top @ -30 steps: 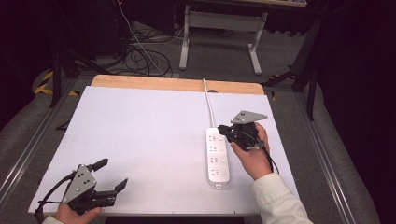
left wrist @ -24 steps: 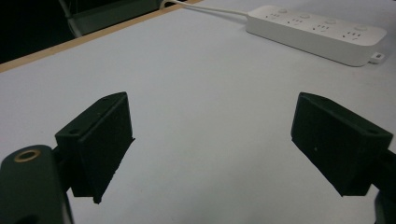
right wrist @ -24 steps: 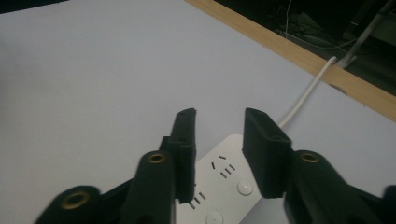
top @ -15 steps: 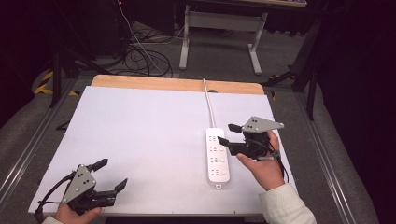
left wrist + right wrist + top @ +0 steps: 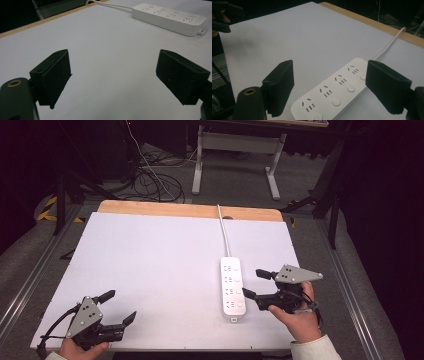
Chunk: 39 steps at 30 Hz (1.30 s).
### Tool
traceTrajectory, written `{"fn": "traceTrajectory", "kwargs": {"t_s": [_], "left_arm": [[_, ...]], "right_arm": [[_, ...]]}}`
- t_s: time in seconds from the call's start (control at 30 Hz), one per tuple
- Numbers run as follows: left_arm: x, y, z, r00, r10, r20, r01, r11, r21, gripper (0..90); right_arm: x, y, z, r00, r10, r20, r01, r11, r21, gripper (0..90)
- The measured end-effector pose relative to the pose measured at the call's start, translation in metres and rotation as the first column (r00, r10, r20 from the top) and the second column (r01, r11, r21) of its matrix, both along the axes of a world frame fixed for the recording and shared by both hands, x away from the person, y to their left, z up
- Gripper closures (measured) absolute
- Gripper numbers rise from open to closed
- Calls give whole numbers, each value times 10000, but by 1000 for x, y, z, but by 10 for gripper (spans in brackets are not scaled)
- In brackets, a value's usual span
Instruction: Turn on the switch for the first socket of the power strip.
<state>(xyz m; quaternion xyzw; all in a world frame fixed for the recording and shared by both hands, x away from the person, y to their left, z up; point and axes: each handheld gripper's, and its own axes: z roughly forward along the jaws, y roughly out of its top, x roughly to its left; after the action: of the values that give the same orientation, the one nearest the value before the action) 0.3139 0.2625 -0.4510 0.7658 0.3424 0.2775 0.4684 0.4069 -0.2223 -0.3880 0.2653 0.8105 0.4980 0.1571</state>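
Observation:
A white power strip (image 5: 232, 285) with several sockets lies on the white table top (image 5: 160, 265), right of centre, its cable (image 5: 224, 230) running to the far edge. My right gripper (image 5: 255, 283) hovers just right of the strip, jaws open and pointing left at it, with nothing held. In the right gripper view the power strip (image 5: 334, 95) lies between and below the open jaws of the right gripper (image 5: 337, 87). My left gripper (image 5: 118, 307) rests near the front left corner, open and empty. The left gripper view shows the left gripper (image 5: 113, 75) over bare table, with the power strip (image 5: 170, 17) far off.
The table has a wooden strip (image 5: 190, 211) along its far edge. Metal rails (image 5: 350, 285) run along both sides. Behind the table stand a white frame (image 5: 235, 150) and loose cables (image 5: 150, 180) on the grey floor.
My right gripper has drawn back from the power strip toward the right and front. The left gripper has stayed put.

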Motion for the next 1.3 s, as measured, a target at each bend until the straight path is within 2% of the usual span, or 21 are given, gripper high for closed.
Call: {"fn": "traceTrajectory", "kwargs": {"t_s": [0.07, 0.1, 0.17, 0.4, 0.5, 0.57, 0.63, 0.9, 1.07, 1.2, 1.3], "left_arm": [[-1, 0, 0, 10000, 18, -31, -18, 10000, -78, 132], [-1, 0, 1, 10000, -4, -18, 4, 10000, -73, 132], [-1, 0, 1, 10000, -10, -32, 9, 10000, -87, 132], [-2, -1, 2, 10000, -10, -23, 10, 9999, -149, 132], [-4, -1, 3, 10000, -14, -16, 14, 9997, -244, 132], [-5, -1, 4, 10000, -72, -39, 71, 9997, -242, 132], [-6, -2, 3, 10000, -78, -45, 77, 9998, -209, 132], [-7, -1, 3, 10000, -40, 5, 40, 9998, -184, 130], [-6, 0, 3, 10000, -22, 20, 23, 9999, -141, 130], [-5, 0, 2, 10000, 8, -1, -8, 9999, -113, 130], [-5, 0, 1, 10000, -5, 17, 5, 10000, -89, 131]], "right_arm": [[-4, -4, -3, 9998, 192, 14, -192, 9997, -118, 181], [-7, -10, -8, 9986, 506, -143, -511, 9981, -332, 155], [-8, -12, -10, 9980, 600, -204, -607, 9975, -351, 138], [-15, -27, -31, 9978, 589, -316, -587, 9982, 76, 119], [-17, -33, -41, 9971, 648, -395, -628, 9968, 484, 105], [-18, -36, -48, 9967, 642, -500, -614, 9965, 571, 97], [-19, -38, -53, 9966, 584, -581, -564, 9978, 345, 93], [-21, -41, -71, 9942, 523, -941, -510, 9986, 157, 87], [-23, -41, -82, 9929, 419, -1112, -460, 9984, -343, 86], [-22, -44, -90, 9897, 342, -1391, -382, 9989, -261, 85], [-23, -43, -97, 9878, 323, -1526, -418, 9973, -599, 85]]}}
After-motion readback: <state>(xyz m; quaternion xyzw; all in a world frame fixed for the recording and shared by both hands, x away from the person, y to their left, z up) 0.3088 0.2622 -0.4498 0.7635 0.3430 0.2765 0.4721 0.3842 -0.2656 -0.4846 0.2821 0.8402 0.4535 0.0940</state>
